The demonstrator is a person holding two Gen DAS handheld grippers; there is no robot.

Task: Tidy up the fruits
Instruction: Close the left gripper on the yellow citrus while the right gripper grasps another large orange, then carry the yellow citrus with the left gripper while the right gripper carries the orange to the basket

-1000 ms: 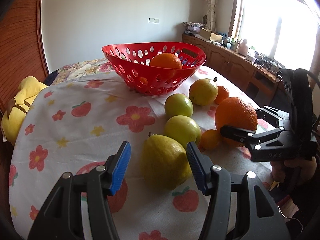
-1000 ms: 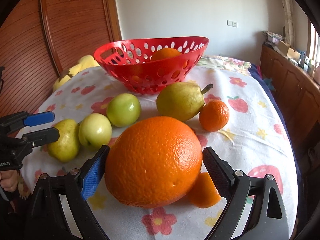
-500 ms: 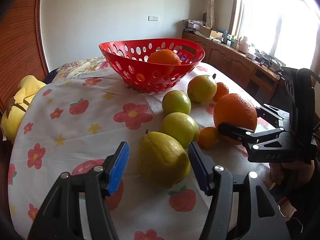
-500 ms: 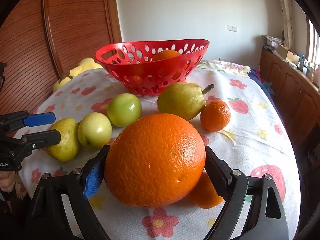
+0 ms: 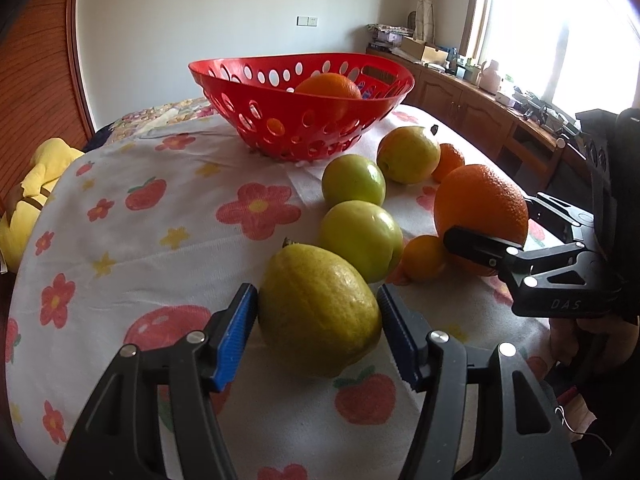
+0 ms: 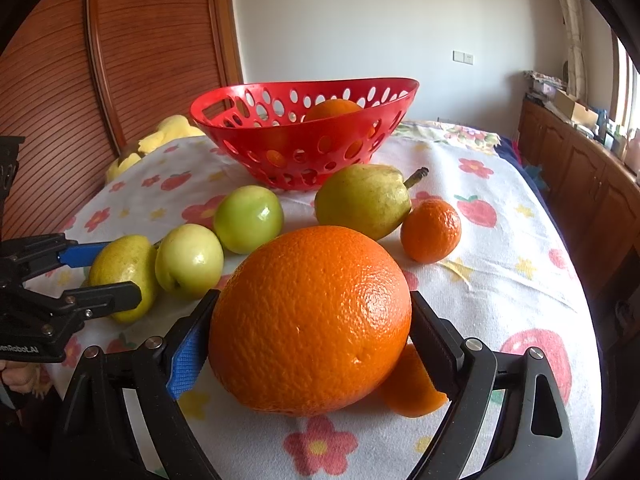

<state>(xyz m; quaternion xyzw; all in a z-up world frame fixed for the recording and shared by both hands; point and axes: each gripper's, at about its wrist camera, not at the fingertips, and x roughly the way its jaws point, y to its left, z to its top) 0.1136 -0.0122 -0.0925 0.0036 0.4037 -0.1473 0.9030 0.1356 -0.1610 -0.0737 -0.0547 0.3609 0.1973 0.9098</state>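
A red perforated basket (image 5: 304,120) (image 6: 304,144) stands at the back of the table with an orange (image 5: 328,86) inside. My left gripper (image 5: 316,320) has its pads against both sides of a yellow pear (image 5: 318,308), which rests on the cloth. My right gripper (image 6: 308,340) is shut on a large orange (image 6: 310,320) (image 5: 480,208). Loose on the cloth are two green apples (image 5: 354,180) (image 5: 360,240), a second pear (image 6: 362,200) and two tangerines (image 6: 430,230) (image 5: 424,258).
The table has a white cloth printed with flowers and strawberries (image 5: 160,208). A yellow plush toy (image 5: 36,184) sits at the table's left edge. Wooden cabinets (image 5: 480,116) run along the right wall under a window. A wooden sliding door (image 6: 120,60) is on the left.
My left gripper moved forward and its jaws closed in on the yellow pear. My right gripper closed onto the large orange. Both views moved slightly nearer the basket.
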